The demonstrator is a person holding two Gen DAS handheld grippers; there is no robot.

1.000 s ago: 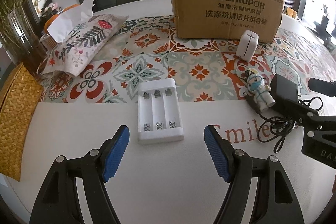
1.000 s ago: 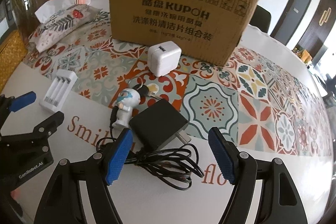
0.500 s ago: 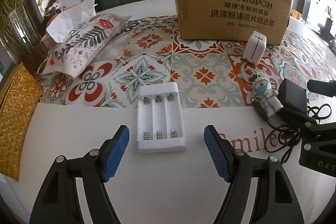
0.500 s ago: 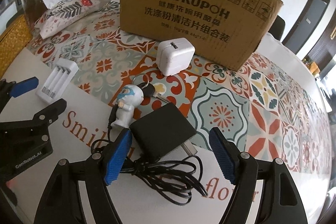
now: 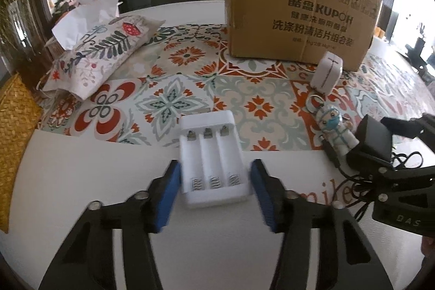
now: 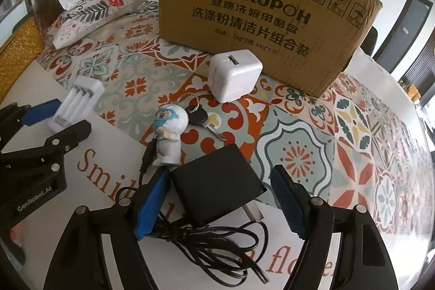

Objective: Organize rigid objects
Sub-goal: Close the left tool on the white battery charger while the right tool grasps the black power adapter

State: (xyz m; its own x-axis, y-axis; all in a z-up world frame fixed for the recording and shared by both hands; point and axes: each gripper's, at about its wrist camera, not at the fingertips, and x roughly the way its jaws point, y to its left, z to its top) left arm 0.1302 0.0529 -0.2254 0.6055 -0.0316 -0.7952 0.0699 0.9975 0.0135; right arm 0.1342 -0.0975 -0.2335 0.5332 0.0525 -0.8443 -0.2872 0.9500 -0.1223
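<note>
The left hand-held gripper (image 5: 214, 190) is held spread around the white battery charger (image 5: 211, 162) on the counter (image 5: 81, 181), its pads not touching. The right hand-held gripper (image 6: 220, 204) is likewise spread, straddling the black power adapter (image 6: 217, 181) beside its coiled cable (image 6: 206, 243).
</note>
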